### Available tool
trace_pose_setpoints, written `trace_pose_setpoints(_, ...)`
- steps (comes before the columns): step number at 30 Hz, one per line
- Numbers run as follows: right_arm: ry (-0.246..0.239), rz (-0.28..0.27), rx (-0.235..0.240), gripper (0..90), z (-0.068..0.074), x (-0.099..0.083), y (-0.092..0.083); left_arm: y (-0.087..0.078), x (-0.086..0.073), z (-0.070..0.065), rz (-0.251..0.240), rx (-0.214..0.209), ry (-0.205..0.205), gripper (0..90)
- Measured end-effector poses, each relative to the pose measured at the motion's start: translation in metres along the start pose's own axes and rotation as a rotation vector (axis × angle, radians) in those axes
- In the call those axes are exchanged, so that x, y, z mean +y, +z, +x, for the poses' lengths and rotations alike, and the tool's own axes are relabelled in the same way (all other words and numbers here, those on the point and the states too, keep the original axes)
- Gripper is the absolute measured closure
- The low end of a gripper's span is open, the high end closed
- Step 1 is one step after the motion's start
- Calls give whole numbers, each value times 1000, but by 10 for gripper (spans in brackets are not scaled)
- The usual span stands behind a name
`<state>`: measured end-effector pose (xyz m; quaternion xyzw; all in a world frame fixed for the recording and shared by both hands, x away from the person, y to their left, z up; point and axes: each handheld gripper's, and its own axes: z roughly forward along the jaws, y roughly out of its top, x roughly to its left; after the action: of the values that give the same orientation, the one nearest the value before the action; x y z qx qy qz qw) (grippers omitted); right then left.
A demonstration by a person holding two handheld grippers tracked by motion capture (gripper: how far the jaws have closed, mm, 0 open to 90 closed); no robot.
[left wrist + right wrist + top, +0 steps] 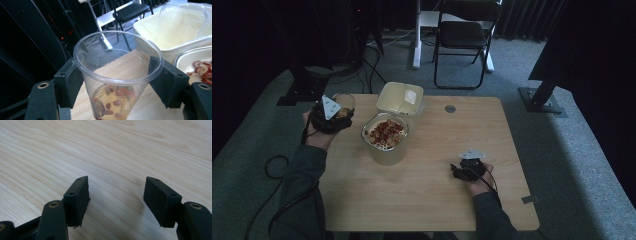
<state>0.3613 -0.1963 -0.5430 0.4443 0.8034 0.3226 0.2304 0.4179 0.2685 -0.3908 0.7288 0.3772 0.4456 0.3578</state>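
A clear plastic cup (117, 75) with a few red and pale dried-fruit pieces at its bottom sits between the jaws of my left gripper (117, 80), which is shut on it. From above, that gripper (332, 117) and the cup (344, 104) are at the table's far left corner. A cream tub (385, 134) full of the same red and pale pieces stands just right of it, also seen as the tub (195, 57). My right gripper (117, 202) is open over bare wood, low at the table's right front (468, 169).
An empty cream container with a clear lid (400, 98) stands behind the tub, also seen as the container (175, 32). A round grommet (450, 108) is set in the wooden table (432, 190). A black folding chair (464, 40) and cables stand beyond the far edge.
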Motion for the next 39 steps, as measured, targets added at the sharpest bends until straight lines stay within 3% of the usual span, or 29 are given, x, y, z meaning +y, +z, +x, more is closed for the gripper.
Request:
trace_pose_setpoints(10, 49, -27, -1, 357, -8, -7, -1, -6, 18, -9, -9, 19, 149, 299)
trace_pose_setpoints(24, 83, -28, 26, 343, -12, -9, 0, -2, 33, -37, 44, 132, 465, 305)
trace_pose_setpoints(39, 88, -29, 29, 341, -13, -9, 0, 0, 46, -54, 90, 153, 648, 311)
